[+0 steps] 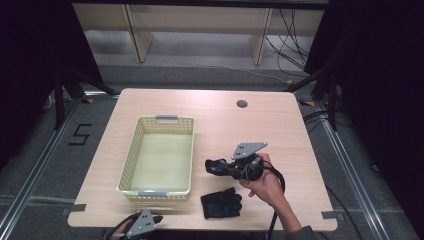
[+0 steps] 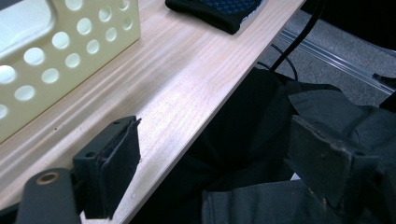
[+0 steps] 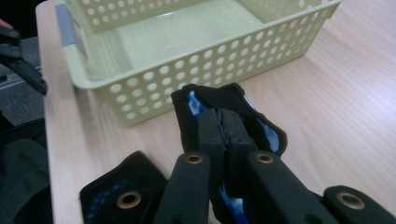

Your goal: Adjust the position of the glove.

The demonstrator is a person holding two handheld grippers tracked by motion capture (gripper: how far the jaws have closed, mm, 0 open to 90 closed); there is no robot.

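The light wooden table (image 1: 210, 107) carries a pale yellow perforated plastic basket (image 1: 131, 155) at its left, empty inside, and a second black knitted glove with blue dots (image 1: 221, 204) lies flat near the near edge, right of the basket. The likeliest slip, I judge, comes from the thin pinch: the right tongs (image 3: 225, 128) are closed on a fold of a black glove with a blue lining (image 3: 261, 122), held above the table just right of the basket, and the loose cloth could catch the basket's rim or slide free short of it. The left tongs (image 2: 212, 163) stand wide open at the table's near edge, holding and touching nothing.
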